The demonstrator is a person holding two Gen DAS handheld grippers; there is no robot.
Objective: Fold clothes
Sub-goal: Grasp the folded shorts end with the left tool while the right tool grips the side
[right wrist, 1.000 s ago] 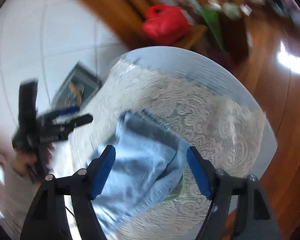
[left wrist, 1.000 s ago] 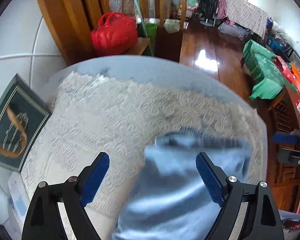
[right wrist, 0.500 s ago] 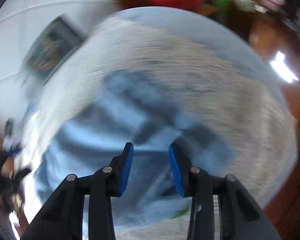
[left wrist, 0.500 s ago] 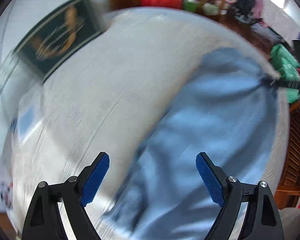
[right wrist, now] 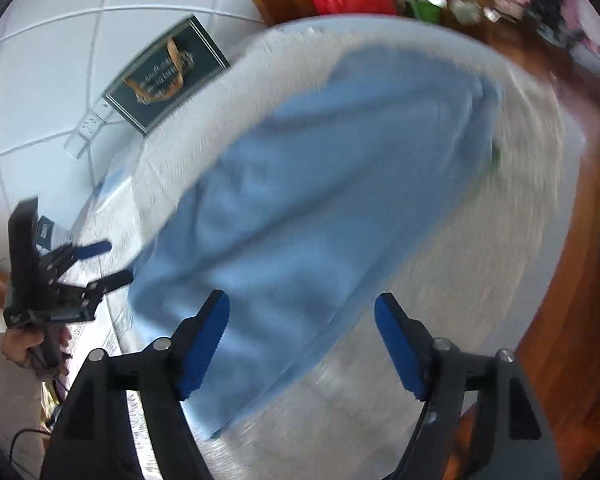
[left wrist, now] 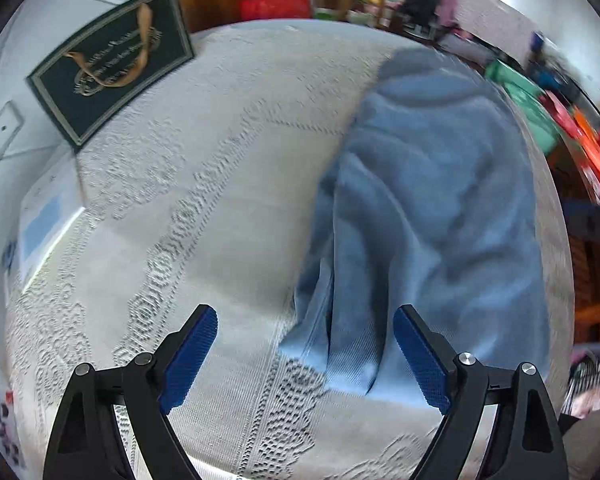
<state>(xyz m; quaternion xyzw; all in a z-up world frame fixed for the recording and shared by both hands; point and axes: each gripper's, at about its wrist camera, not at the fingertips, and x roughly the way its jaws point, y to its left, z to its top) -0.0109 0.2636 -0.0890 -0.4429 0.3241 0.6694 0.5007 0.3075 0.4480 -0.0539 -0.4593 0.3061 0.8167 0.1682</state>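
**Two open claws, one rumpled blue garment near the table's edge**

Two risks stand out, both judgements. The light-blue garment (left wrist: 440, 200) lies toward the 3 o'clock side of the round table (right wrist: 512, 216), in the left wrist view reaching close to the rim there; a pull outward could drag it over the edge and onto the wooden floor (right wrist: 572, 320). Under it lies a lace tablecloth (left wrist: 204, 208), and a low pinch could catch the lace with the cloth and haul both along, shifting the framed plaque (left wrist: 112, 60) that leans at 10 o'clock.

Both claws are released. The left gripper (left wrist: 305, 356) has its jaws spread wide, the near hem of the garment lying between them but not pinched. The right gripper (right wrist: 302, 340) is spread just as wide over the garment's near end and holds nothing.

The garment is soft, ribbed along the near hem, and far from flat: long ridges run from 6 toward 12 o'clock, with a deep fold along its left side in the left wrist view. In the right wrist view it stretches as a long strip from 7 to 1 o'clock, blurred. Whether it is already doubled over or only bunched, I cannot tell.
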